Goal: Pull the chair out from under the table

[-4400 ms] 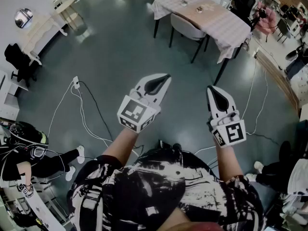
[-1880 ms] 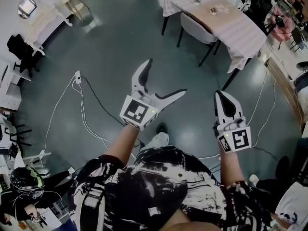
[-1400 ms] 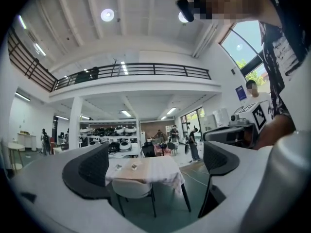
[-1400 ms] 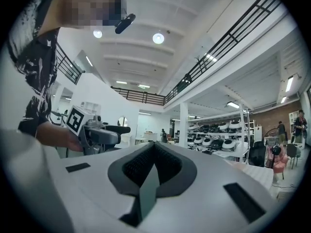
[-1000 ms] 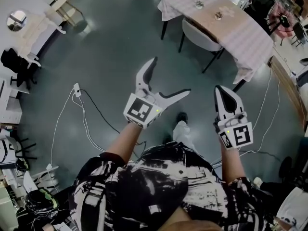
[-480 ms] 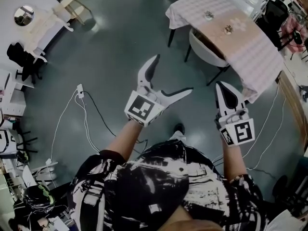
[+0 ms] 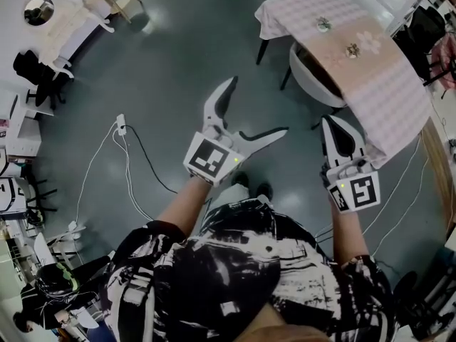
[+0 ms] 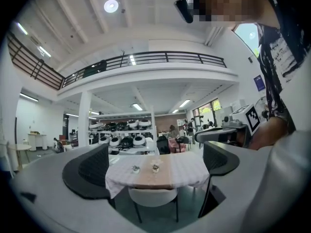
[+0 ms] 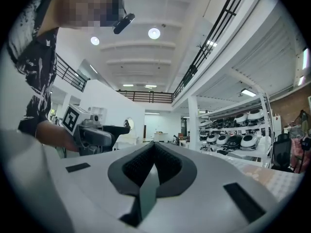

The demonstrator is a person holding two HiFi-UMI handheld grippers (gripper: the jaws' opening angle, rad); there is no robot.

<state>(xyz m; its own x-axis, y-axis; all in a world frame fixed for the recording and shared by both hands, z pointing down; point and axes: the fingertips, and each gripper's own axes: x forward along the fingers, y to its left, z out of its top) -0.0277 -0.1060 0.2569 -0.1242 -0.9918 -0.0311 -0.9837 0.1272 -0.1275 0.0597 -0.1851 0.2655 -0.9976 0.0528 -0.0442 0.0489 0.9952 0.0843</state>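
Note:
A white shell chair [image 7: 312, 83] [image 8: 152, 197] with dark legs is tucked under a table [image 7: 388, 77] [image 8: 182, 169] covered by a checked cloth, at the upper right in the head view. My left gripper [image 7: 258, 110] [image 8: 155, 166] is held wide open in the air, pointing toward the chair from a distance, nothing between its jaws. My right gripper [image 7: 333, 123] [image 9: 154, 165] is shut and empty, close to the near edge of the table, to the chair's right.
Two small objects [image 7: 324, 25] lie on the tabletop. White cables and a power strip [image 7: 120, 125] trail over the dark floor at the left. Other desks [image 7: 65, 18] stand at the far left. Shelves of white helmets [image 8: 121, 141] stand behind the table.
The view has closed in on the table and chair, which now sit nearer the grippers. The left gripper went from shut to wide open early on; the right stayed shut.

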